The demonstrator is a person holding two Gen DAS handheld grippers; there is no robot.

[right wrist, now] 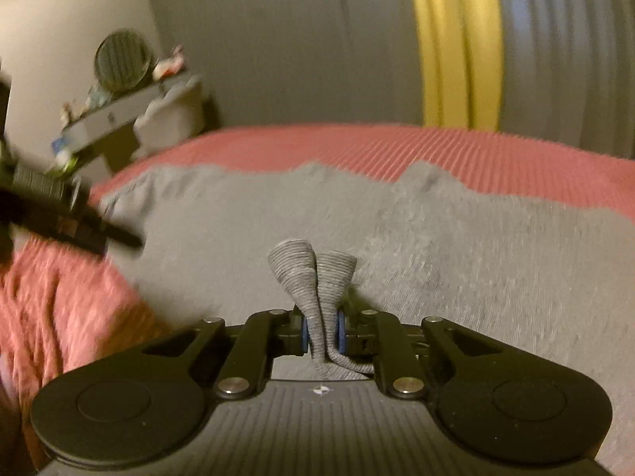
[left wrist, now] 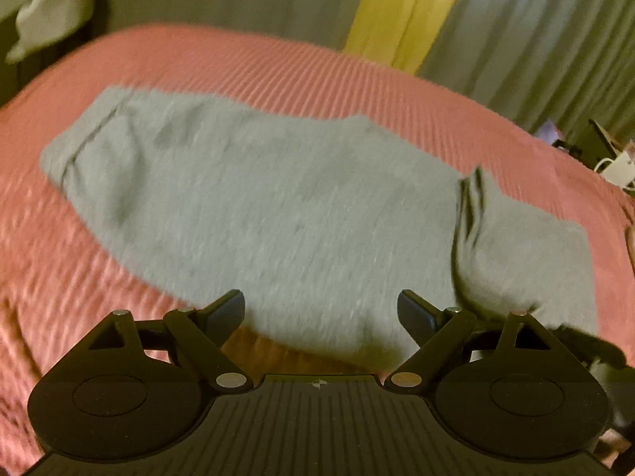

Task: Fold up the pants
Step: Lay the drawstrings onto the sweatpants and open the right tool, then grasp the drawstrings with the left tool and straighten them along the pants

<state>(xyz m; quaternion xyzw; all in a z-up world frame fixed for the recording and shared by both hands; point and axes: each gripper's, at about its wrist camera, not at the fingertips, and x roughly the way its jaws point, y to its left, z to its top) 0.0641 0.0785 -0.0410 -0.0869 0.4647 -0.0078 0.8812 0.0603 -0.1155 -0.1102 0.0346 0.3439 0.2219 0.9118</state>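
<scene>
Pink ribbed bedspread [left wrist: 278, 63] covers the bed. Yellow curtain [right wrist: 456, 39] hangs between grey curtains [left wrist: 535, 39]. Round fan [right wrist: 122, 59] stands on a cluttered shelf [right wrist: 107, 119].

No legible text, seemingly, amid blur

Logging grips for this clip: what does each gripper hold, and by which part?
Right gripper pinches the grey pants by two bunched ribbed cuffs. Left gripper is open, holding nothing.

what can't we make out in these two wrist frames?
- Left wrist: near edge of the pants is hidden behind the left gripper; motion blur.
- Right wrist: fabric past the ribbed cuffs is covered by the right gripper.
- Shelf clutter: blurred, too small.
</scene>
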